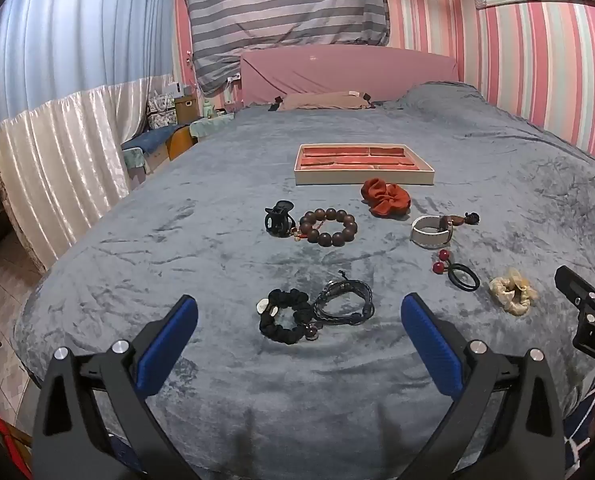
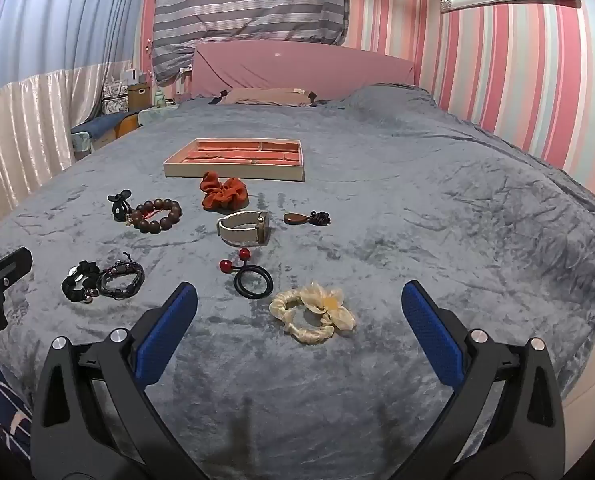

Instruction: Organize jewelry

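A bedroom with pink striped walls; jewelry lies scattered on the grey bed (image 1: 137,264), the tray (image 1: 363,178) toward the headboard still bare.

The cream scrunchie (image 2: 311,314) lies straight ahead of the right hand-held gripper (image 2: 299,312), between its spread fingers' line and nearest the foot edge. The black scrunchie (image 1: 285,316) and braided bracelet (image 1: 345,300) sit just ahead of the left hand-held gripper (image 1: 299,320). Both hand-held grippers gape wide, holding and touching nothing. The tray lies well beyond every piece.
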Demonstrator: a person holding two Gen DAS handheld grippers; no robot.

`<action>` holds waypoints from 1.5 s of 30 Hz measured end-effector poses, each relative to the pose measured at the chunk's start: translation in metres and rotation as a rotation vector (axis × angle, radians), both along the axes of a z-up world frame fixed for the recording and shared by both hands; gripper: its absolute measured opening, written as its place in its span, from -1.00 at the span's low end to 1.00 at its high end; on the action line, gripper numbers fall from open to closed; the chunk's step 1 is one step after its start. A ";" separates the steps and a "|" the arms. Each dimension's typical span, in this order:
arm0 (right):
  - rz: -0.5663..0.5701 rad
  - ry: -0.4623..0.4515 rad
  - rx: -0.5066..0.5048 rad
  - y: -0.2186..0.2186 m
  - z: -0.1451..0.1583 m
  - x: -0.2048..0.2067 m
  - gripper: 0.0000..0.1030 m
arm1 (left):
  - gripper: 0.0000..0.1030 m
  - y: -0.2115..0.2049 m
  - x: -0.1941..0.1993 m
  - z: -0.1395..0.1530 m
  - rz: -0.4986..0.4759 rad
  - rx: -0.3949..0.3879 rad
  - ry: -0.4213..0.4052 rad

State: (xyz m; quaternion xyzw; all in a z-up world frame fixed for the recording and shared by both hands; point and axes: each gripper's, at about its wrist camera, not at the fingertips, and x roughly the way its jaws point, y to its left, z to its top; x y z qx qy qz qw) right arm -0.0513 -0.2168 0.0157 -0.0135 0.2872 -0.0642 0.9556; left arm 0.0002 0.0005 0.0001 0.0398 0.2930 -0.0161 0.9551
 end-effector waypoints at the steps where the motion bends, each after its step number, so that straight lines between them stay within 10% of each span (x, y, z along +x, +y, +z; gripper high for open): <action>1: -0.001 0.000 0.000 0.000 0.000 0.000 0.92 | 0.93 0.000 0.000 0.000 0.000 -0.001 -0.002; 45: -0.002 -0.005 -0.015 0.001 0.002 0.000 0.92 | 0.93 0.001 0.000 0.000 -0.001 0.003 -0.003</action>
